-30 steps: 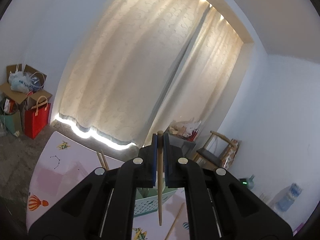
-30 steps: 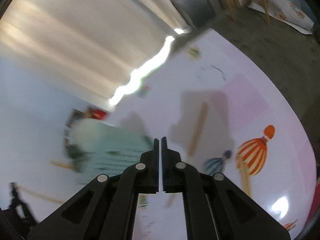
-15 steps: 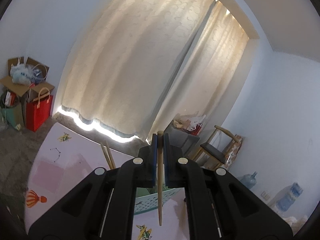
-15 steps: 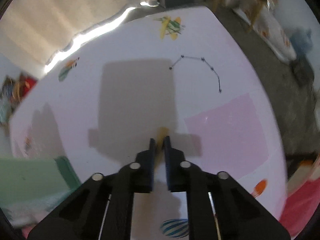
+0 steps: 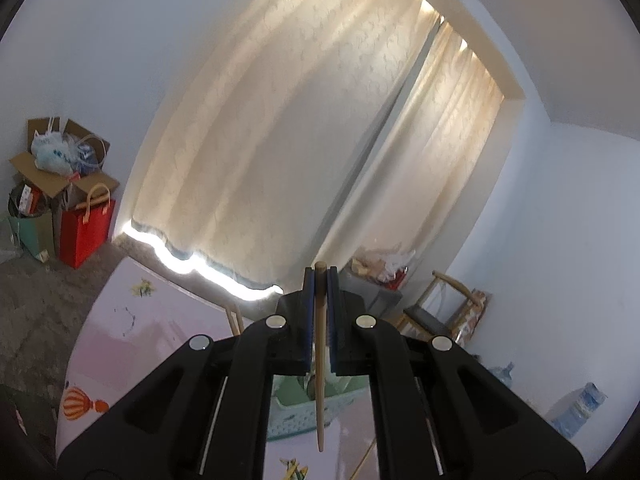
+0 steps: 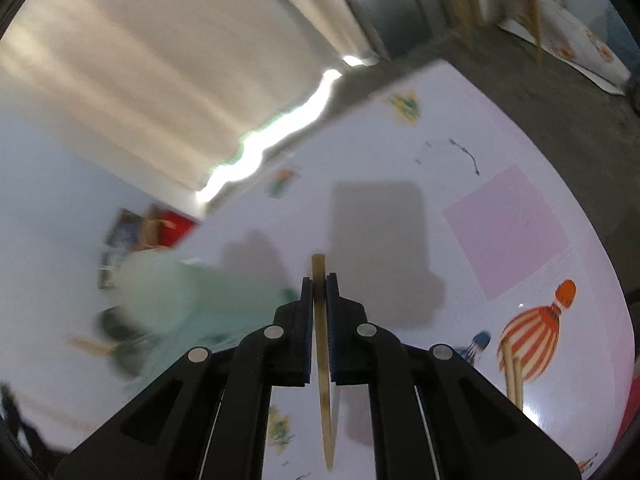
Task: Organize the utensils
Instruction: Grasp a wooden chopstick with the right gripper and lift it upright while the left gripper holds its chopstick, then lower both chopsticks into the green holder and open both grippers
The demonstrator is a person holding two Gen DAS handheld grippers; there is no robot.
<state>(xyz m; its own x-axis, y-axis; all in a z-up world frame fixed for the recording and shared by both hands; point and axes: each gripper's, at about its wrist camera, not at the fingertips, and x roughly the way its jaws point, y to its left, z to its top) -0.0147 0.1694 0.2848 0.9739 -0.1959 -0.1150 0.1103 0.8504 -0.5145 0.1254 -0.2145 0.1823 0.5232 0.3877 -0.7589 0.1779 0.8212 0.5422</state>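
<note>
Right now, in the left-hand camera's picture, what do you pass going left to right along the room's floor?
Cardboard box → red bag → held chopstick → wooden chair → water bottle.

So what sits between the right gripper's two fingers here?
A wooden chopstick, clamped between the right gripper fingers, its tapered end pointing back toward the camera; right wrist view.

The left hand-held gripper (image 5: 319, 280) is held almost level, its jaws clamped on a chopstick (image 5: 320, 360). The right hand-held gripper (image 6: 319, 284) is pitched steeply downward, clamped on another stick (image 6: 325, 380).
</note>
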